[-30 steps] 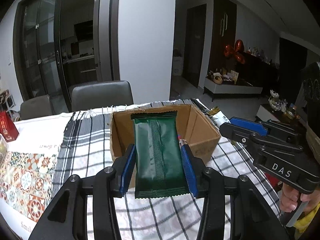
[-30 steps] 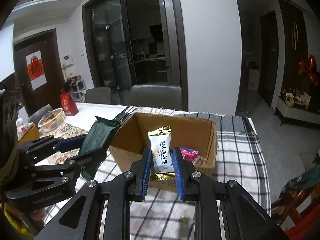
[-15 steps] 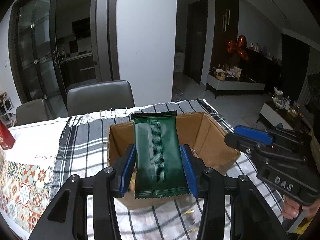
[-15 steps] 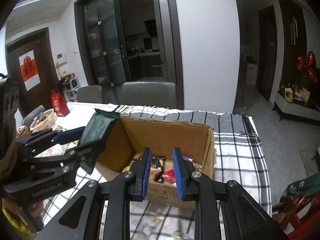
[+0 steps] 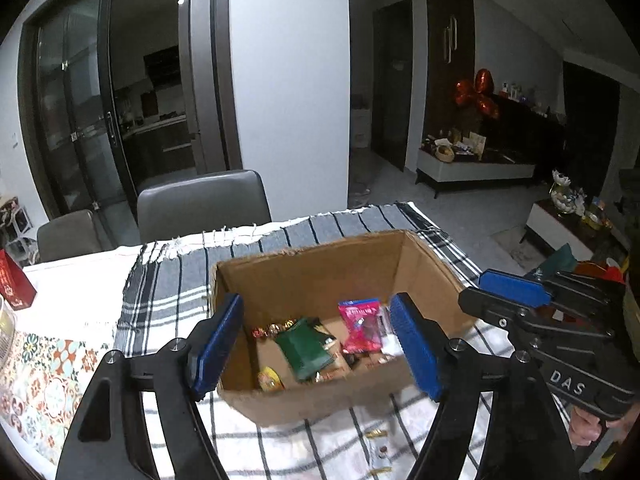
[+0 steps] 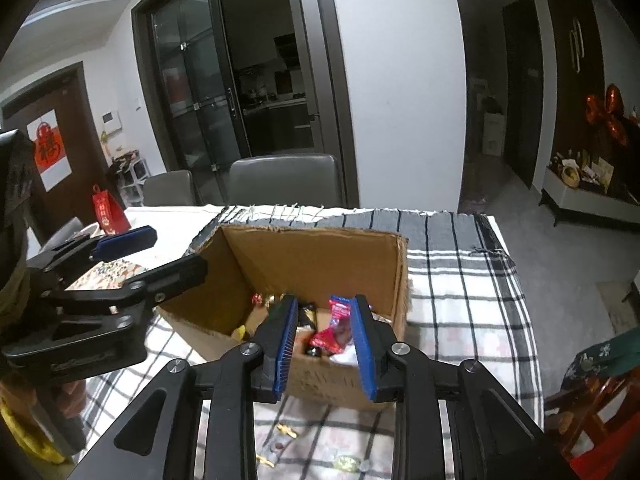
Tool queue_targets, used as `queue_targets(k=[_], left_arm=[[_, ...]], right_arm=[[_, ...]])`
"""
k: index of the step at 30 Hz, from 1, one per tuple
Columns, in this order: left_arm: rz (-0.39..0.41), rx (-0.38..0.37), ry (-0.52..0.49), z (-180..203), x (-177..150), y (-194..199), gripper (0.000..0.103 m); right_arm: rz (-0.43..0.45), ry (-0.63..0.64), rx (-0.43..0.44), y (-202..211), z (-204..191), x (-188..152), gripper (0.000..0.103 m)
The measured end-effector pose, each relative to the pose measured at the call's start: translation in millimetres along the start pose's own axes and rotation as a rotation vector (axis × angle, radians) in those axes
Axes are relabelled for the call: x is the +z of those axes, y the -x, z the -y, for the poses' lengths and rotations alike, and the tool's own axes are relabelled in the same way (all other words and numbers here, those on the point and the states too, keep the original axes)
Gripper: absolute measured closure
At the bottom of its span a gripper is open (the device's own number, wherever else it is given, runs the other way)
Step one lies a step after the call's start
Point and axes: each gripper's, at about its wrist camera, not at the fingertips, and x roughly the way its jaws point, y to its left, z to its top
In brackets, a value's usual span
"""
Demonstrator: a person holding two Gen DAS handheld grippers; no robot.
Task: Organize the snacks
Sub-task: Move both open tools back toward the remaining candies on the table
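An open cardboard box [image 5: 332, 264] stands on a checked cloth; it also shows in the right wrist view [image 6: 320, 252]. Inside lie a dark green packet [image 5: 306, 350], a pink packet [image 5: 360, 324] and small wrapped candies [image 5: 270, 380]. My left gripper [image 5: 318, 344] is open and empty, held above the box's near side. My right gripper [image 6: 324, 340] is open and empty above the box's near right corner; a red wrapper [image 6: 334, 332] lies below it. Each gripper shows in the other's view: the right one [image 5: 536, 312], the left one [image 6: 120, 264].
Loose small candies [image 6: 288, 432] lie on the cloth [image 6: 460, 280] in front of the box. Two grey chairs [image 5: 204, 204] stand behind the table. A red gift bag [image 6: 106, 210] and a patterned mat [image 5: 36, 372] are at the left.
My left gripper opened and the dark green packet dropped into the box. My right gripper let go of the white packet earlier and stays open. Both grippers have risen over the box.
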Motion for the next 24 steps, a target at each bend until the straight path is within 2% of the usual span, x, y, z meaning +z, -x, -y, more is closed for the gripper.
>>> queue_targets(k=[13, 24], left_arm=[[0.014, -0.008, -0.032, 28, -45, 36, 0.029], [-0.023, -0.027, -0.038, 45, -77, 34, 0.032]], right_arm=[[0.005, 0.015, 0.010, 26, -1, -46, 0.074], [-0.034, 0.016, 0.027, 26, 6, -85, 0.074]])
